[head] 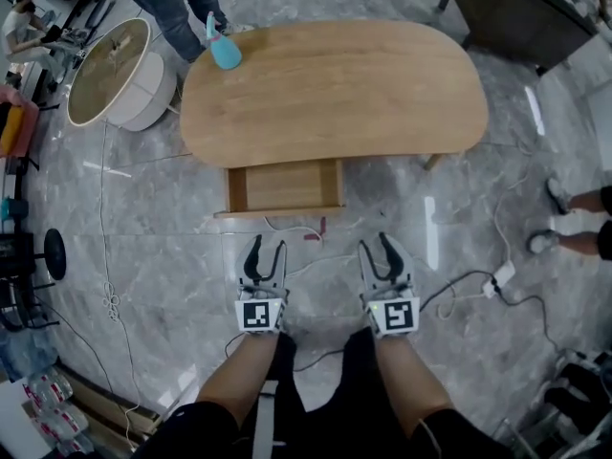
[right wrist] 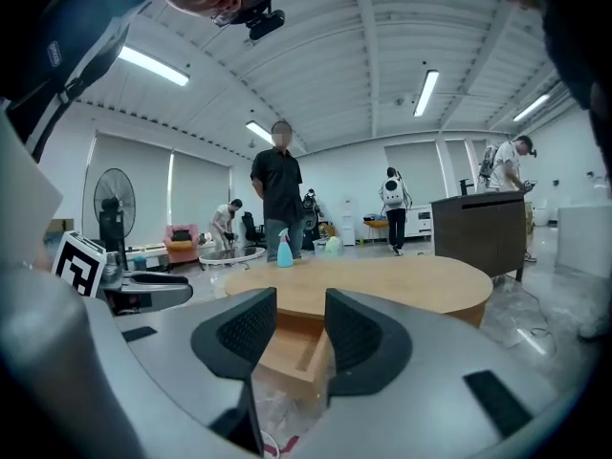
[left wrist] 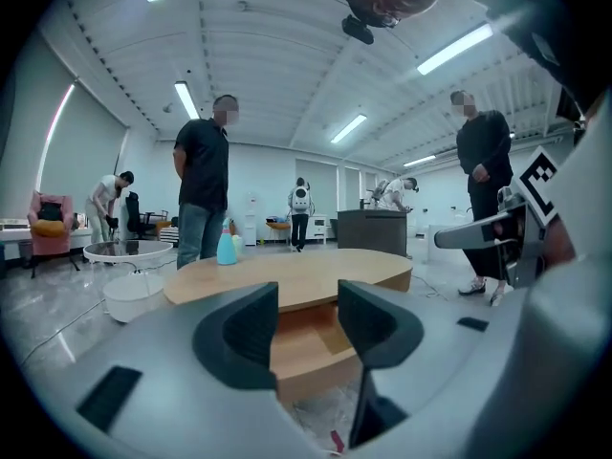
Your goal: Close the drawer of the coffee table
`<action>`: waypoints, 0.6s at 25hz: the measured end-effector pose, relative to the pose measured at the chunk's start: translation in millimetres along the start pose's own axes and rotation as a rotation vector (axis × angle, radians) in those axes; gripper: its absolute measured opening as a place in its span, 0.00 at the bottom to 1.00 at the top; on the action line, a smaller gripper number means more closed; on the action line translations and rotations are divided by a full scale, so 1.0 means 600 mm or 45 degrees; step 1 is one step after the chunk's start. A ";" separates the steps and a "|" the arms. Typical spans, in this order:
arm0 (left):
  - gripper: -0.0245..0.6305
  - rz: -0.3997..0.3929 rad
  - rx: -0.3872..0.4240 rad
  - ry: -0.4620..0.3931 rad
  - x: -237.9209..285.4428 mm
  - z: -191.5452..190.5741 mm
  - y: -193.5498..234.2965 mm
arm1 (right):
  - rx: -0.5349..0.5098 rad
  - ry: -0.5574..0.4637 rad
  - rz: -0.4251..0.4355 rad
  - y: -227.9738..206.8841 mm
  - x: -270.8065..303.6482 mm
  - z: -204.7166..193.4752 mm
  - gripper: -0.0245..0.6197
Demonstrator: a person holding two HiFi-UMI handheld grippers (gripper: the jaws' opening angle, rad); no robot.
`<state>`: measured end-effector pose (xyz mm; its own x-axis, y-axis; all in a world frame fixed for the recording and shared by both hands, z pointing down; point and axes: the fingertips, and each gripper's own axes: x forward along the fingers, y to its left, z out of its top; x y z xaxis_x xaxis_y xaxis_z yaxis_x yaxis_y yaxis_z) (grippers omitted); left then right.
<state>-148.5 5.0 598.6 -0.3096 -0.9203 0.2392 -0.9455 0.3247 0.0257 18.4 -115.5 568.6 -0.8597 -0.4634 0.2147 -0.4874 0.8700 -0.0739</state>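
– Drawer (head: 283,187) shut yet?
– No. It stands pulled out from under the near edge of the oval wooden coffee table (head: 335,89). It looks empty, and its front faces the person.
– And the grippers?
– Left gripper (head: 268,250) and right gripper (head: 378,249) hover side by side over the floor (head: 172,256), near the drawer front but not touching it. Each has its jaws slightly apart, holding nothing.
– What is left?
– Seemingly everything: reaching the front and pushing it in.

Grey marble floor (head: 172,247) gleams, cables (head: 103,247) trail across it, dark cabinet (head: 507,12) far right, strip lights (right wrist: 426,92) glow overhead.
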 end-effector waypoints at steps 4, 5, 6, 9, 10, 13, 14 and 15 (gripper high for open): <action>0.34 -0.002 -0.028 -0.018 -0.024 0.007 0.041 | -0.028 0.024 0.005 0.048 0.020 0.015 0.28; 0.34 -0.001 -0.037 -0.018 -0.030 0.007 0.052 | -0.032 0.037 0.002 0.057 0.024 0.016 0.28; 0.34 0.003 -0.050 -0.020 -0.035 0.007 0.063 | -0.033 0.044 -0.005 0.065 0.029 0.018 0.28; 0.34 0.021 -0.086 -0.028 -0.051 0.005 0.104 | -0.030 0.058 -0.042 0.086 0.039 0.018 0.28; 0.34 0.019 -0.086 -0.016 -0.057 0.000 0.117 | -0.026 0.065 -0.056 0.093 0.042 0.015 0.28; 0.34 -0.028 -0.084 0.004 -0.067 -0.010 0.141 | -0.021 0.103 -0.092 0.110 0.048 -0.006 0.28; 0.34 -0.051 -0.079 0.008 -0.069 -0.014 0.144 | -0.020 0.122 -0.101 0.114 0.050 -0.014 0.28; 0.34 -0.071 -0.071 0.015 -0.070 -0.020 0.148 | -0.019 0.140 -0.108 0.117 0.052 -0.024 0.28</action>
<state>-217.9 75.2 602.5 -0.2550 -0.9347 0.2476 -0.9540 0.2849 0.0930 -40.2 -66.7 584.0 -0.7933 -0.5148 0.3250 -0.5545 0.8314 -0.0367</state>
